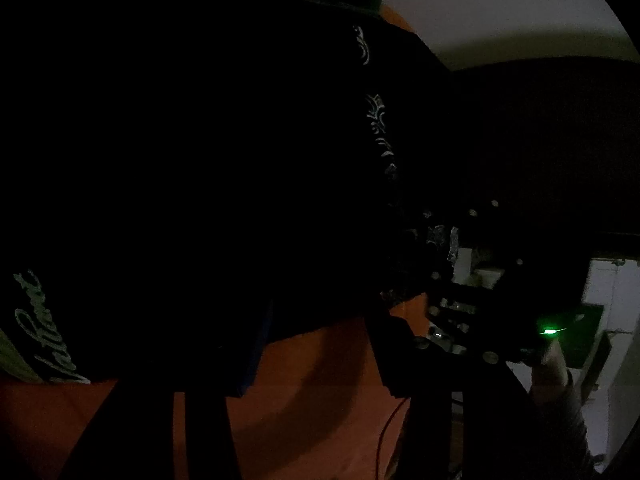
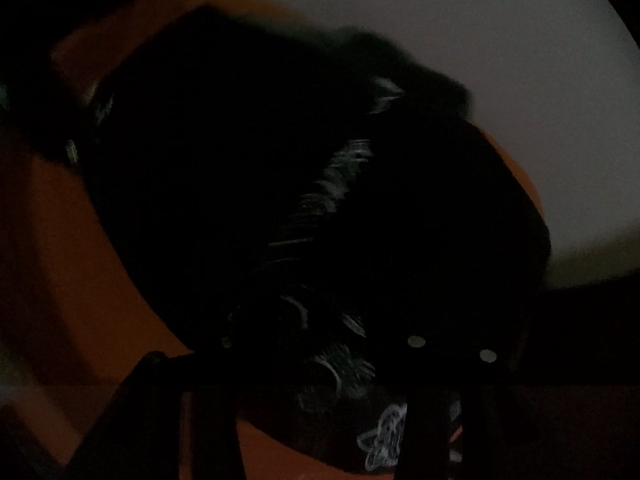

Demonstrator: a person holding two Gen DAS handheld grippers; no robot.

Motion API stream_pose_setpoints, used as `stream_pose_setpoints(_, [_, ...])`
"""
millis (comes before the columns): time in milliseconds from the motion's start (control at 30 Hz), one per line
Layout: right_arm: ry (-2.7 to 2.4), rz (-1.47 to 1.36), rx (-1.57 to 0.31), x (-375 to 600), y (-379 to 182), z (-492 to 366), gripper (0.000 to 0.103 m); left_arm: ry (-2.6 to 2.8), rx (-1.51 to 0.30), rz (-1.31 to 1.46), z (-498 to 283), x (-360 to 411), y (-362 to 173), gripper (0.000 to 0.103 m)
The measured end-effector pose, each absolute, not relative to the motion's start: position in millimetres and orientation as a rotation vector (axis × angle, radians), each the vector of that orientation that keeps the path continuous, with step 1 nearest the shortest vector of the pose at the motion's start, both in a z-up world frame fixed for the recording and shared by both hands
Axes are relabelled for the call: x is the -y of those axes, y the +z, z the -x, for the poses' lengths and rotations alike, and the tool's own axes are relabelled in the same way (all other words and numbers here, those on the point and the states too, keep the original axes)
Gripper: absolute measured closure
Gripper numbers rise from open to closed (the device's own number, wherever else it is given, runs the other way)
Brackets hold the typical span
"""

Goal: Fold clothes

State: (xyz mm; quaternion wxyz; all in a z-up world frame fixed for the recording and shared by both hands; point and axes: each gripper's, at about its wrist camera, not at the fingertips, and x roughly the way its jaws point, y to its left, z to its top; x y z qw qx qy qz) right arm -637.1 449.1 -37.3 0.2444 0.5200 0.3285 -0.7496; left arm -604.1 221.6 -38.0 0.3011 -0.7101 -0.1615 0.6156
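Your left hand-held gripper (image 1: 304,364) hangs over the black printed garment (image 1: 180,160) on the orange table (image 1: 320,408); the dark frame hides whether its half-spread fingers pinch cloth. Your right hand-held gripper (image 2: 320,432) straddles the garment's patterned edge, grip unclear too. Only the left view shows the other gripper's green light (image 1: 550,331) and a sleeve (image 1: 560,408).

orange surface (image 1: 320,400), pale wall (image 1: 500,8), red cord (image 1: 386,432)
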Motion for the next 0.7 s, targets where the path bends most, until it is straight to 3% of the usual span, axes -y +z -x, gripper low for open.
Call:
stream_pose_setpoints(100, [-2.057,-1.429,-0.865,-443.9,-39.1,646.5,0.068,1.635,0.418,1.902,599.7,-217.1,-42.0,0.054])
stream_pose_setpoints(300, [-2.095,-1.435,-0.697,-444.4,-20.3,666.8,0.068,1.630,0.426,1.914,592.9,-212.5,-47.0,0.054])
stream_pose_setpoints(367, [-2.045,-1.474,-0.773,-439.4,-33.4,674.2,0.068,1.772,0.674,1.934,593.3,-214.7,-50.6,0.054])
stream_pose_setpoints(400, [-2.021,-1.494,-0.789,-438.4,-39.7,677.4,0.068,1.770,0.677,1.938,593.6,-216.3,-51.9,0.054])
stream_pose_setpoints(533, [-2.059,-1.502,-0.634,-448.4,-35.1,682.5,0.099,1.784,0.661,1.932,594.8,-224.8,-50.8,0.054])
stream_pose_setpoints(633, [-2.095,-1.476,-0.500,-456.5,-22.5,671.2,0.099,1.811,0.640,1.934,597.7,-232.4,-51.5,0.054])
stream_pose_setpoints(700, [-2.099,-1.482,-0.520,-458.5,-25.0,663.7,0.099,1.806,0.637,1.954,599.8,-240.1,-55.8,0.054])
